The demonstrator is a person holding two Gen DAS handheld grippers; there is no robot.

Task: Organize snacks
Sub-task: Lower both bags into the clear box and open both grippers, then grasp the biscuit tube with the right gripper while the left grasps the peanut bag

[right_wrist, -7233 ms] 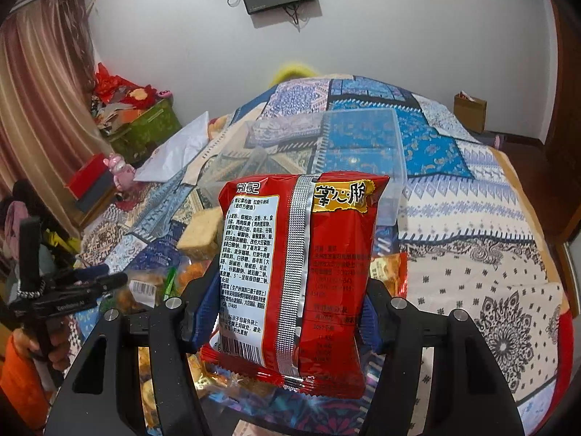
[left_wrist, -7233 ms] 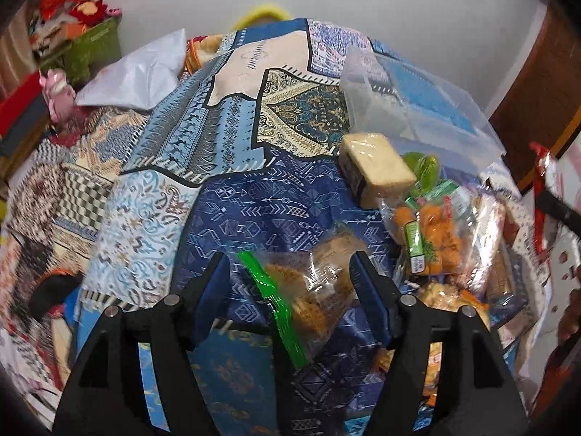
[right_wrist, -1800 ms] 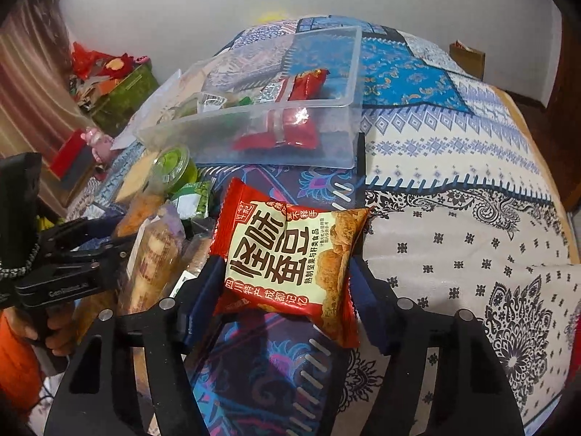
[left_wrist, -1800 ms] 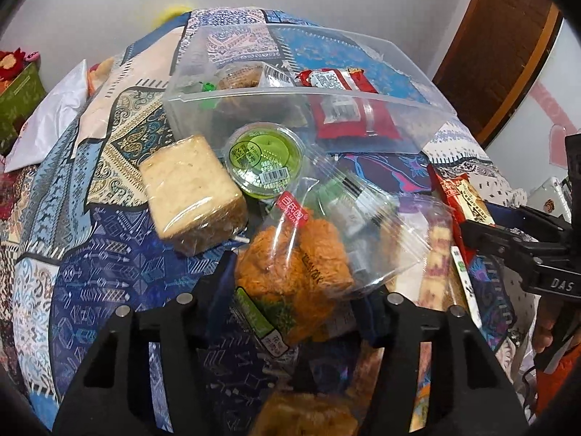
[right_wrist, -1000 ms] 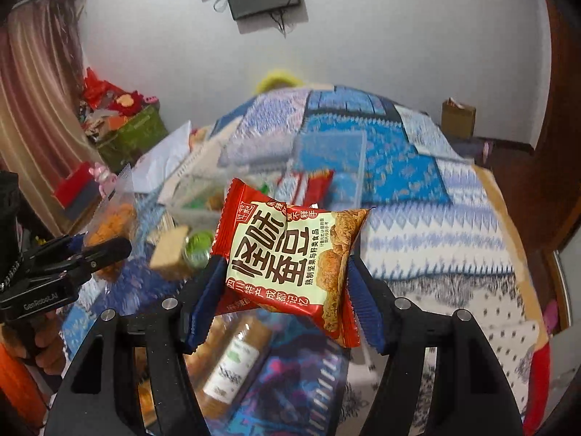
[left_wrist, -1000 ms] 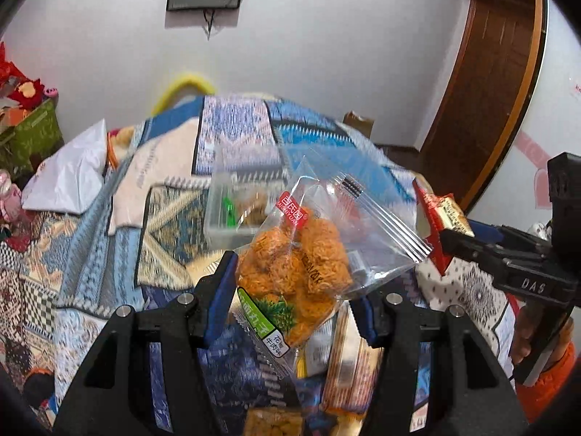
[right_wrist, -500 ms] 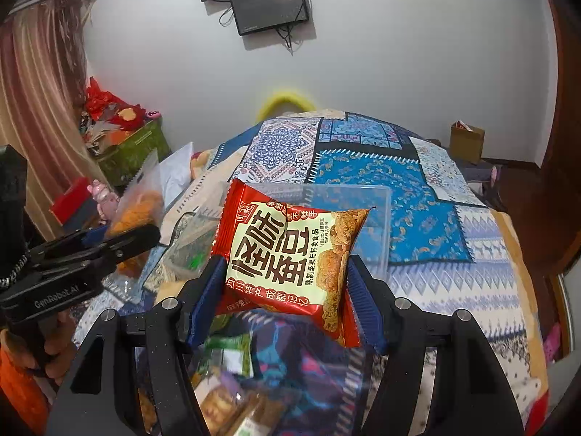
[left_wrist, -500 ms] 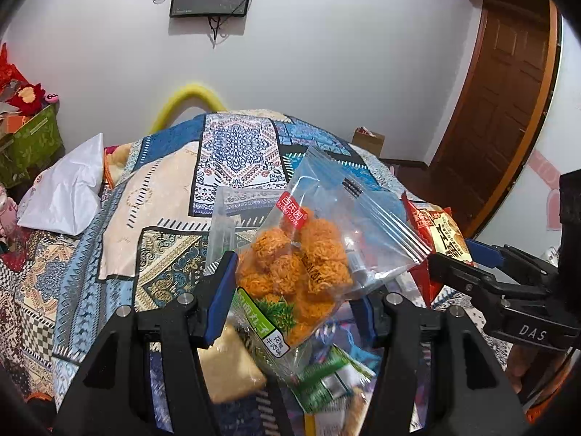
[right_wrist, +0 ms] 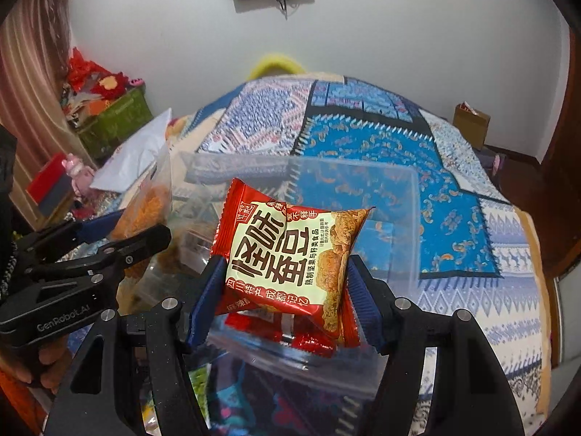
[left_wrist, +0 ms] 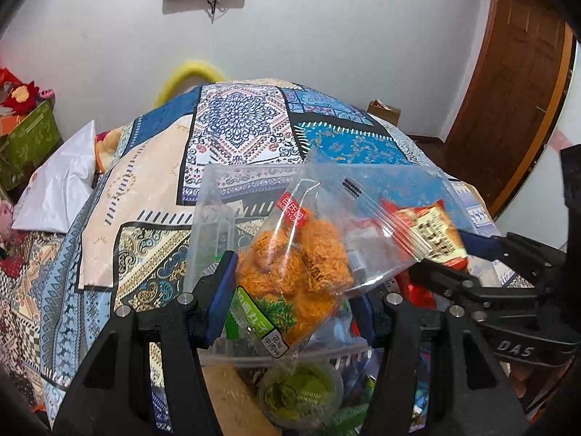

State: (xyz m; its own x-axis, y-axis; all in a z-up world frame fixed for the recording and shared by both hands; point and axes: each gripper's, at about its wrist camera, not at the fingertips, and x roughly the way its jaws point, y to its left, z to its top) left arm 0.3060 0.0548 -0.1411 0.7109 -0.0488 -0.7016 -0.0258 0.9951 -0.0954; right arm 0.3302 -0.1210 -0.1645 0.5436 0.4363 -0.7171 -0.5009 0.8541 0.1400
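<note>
A blue patterned patchwork bedspread (right_wrist: pixel 454 196) carries the clear rectangular plastic storage bin (right_wrist: pixel 414 196), evidently the snacks' destination; above its near side the left gripper (left_wrist: pixel 290 298) clamps a clear zip bag of orange fried noodle clusters (left_wrist: pixel 297 258) by its lower part, so it hangs free; the right gripper (right_wrist: pixel 283 287) pinches a red-and-cream foil snack packet (right_wrist: pixel 290 254) edgewise, poised for dropping in.
</note>
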